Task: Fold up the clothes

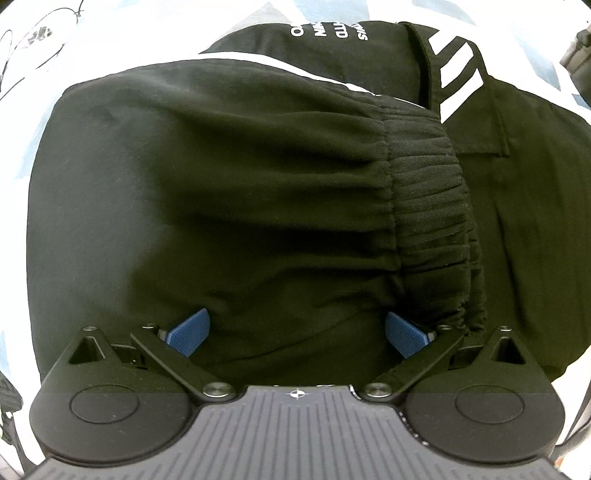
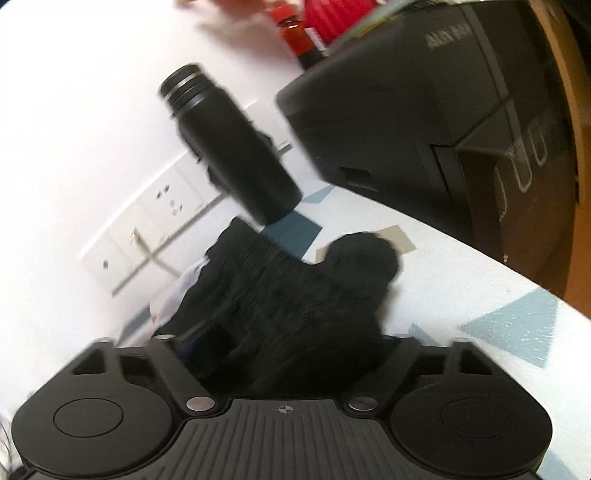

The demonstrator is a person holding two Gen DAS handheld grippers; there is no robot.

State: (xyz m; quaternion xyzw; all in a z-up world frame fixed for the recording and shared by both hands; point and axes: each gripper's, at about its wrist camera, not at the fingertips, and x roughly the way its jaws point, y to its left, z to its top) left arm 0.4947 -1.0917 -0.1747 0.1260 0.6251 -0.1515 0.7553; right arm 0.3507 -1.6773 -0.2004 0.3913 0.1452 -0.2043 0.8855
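A black garment (image 1: 221, 192) with a ribbed elastic waistband (image 1: 428, 206) fills the left wrist view, lying on a second black piece with white stripes (image 1: 458, 77) and white lettering. My left gripper (image 1: 295, 332) is open and pressed low against the cloth. Its blue pads (image 1: 188, 330) stand wide apart, with fabric bulging between and partly over them. In the blurred right wrist view, a bunched end of the black garment (image 2: 295, 295) lies between the wide-spread fingers of my right gripper (image 2: 284, 343). The cloth hides its fingertips.
The table has a white cover with blue and tan shapes (image 2: 509, 325). A black bottle (image 2: 229, 147) stands just beyond the cloth, and a large black box (image 2: 406, 110) is on the right. Red containers (image 2: 295, 29) are farther back. A white wall with sockets (image 2: 159, 214) is behind.
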